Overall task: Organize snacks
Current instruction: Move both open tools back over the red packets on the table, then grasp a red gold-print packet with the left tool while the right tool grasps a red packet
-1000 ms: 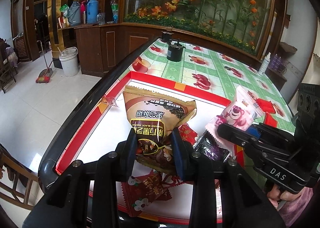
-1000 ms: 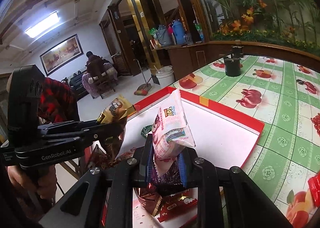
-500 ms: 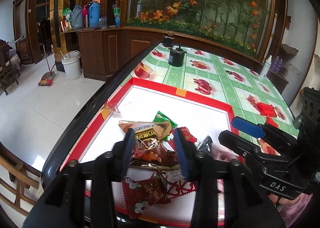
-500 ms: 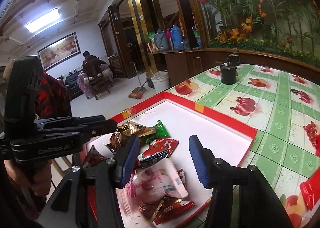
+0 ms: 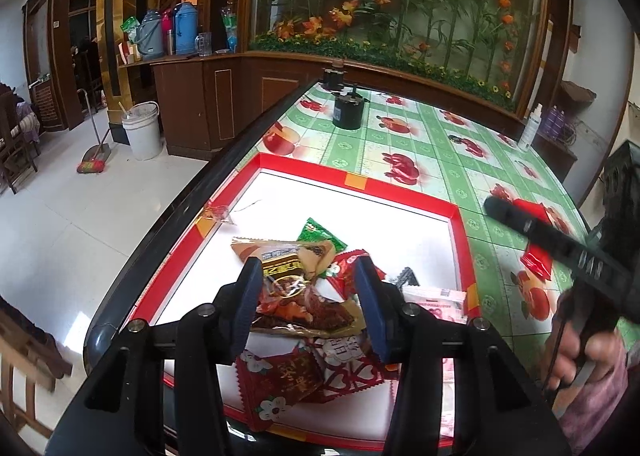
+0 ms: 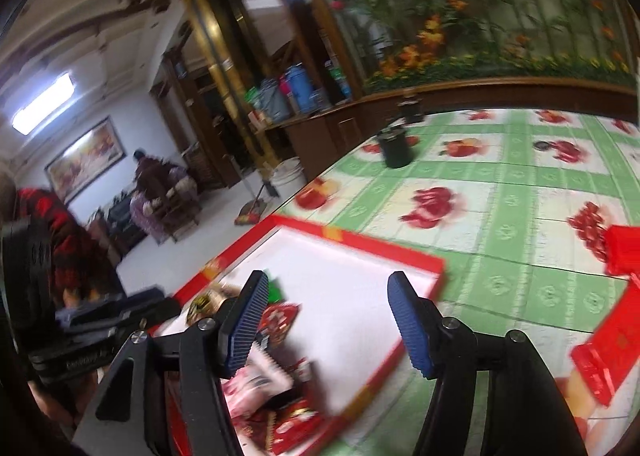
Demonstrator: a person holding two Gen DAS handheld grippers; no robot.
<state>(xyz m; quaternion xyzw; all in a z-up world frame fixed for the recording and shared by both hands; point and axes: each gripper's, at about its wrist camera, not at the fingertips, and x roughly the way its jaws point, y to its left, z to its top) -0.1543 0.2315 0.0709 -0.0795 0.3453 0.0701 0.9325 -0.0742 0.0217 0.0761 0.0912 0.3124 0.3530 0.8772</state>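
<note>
Opening, both the left hand-held gripper (image 5: 306, 306) and right hand-held gripper (image 6: 326, 322) are released; the brown packet (image 5: 298, 292) and pink packet (image 6: 256, 380), held aloft a second ago, are now deposited in the red tray (image 5: 458, 240) beneath them.

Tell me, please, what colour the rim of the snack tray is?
The tray's rim is red around a white floor, with small orange patches; the left wrist view shows it best.

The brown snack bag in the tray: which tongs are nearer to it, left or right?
Left. The left tongs, opening, straddle the brown snack bag. The right tongs, also opening, stand off to its side, over bare tray.
</note>
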